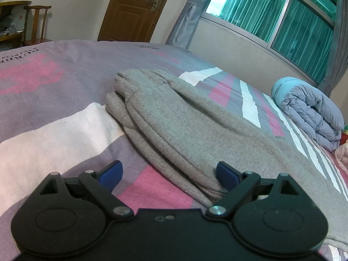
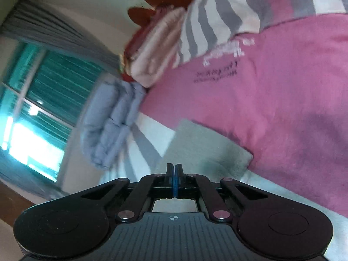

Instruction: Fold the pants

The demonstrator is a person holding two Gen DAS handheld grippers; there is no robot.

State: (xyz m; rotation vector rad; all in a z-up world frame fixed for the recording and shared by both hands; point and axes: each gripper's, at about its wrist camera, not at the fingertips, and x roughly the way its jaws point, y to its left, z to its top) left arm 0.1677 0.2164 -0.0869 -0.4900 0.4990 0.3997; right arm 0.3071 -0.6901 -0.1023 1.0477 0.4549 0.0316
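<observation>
Your left gripper (image 1: 169, 175) sits lowest in its view, jaws spread wide, nothing pinched. The near folded edge of the grey pants (image 1: 174, 117) runs in between the two blue pads; the right-hand pad (image 1: 227, 175) is on or just beside the stacked edge, the left-hand pad (image 1: 111, 174) is over bare bedsheet (image 1: 54, 87). Contact can't be confirmed.

Pants lie folded in layers on the bed, long axis running from your left gripper away and slightly leftward toward the far edge of the bed, cuffs or waistband bunched at the far end. A folded blue quilt (image 1: 313, 117) sits well apart near the window-side edge.

Your right gripper (image 2: 173, 175) is clenched, pads meeting, and no cloth shows between them. Its view is tilted and blurred; a grey pants corner (image 2: 206, 150) lies just ahead of the tips on the sheet.

Judgement: the left hand is nearer the fold edge, already astride it. The next fold likely means closing left on that edge, with the right reopening for the grey corner.
</observation>
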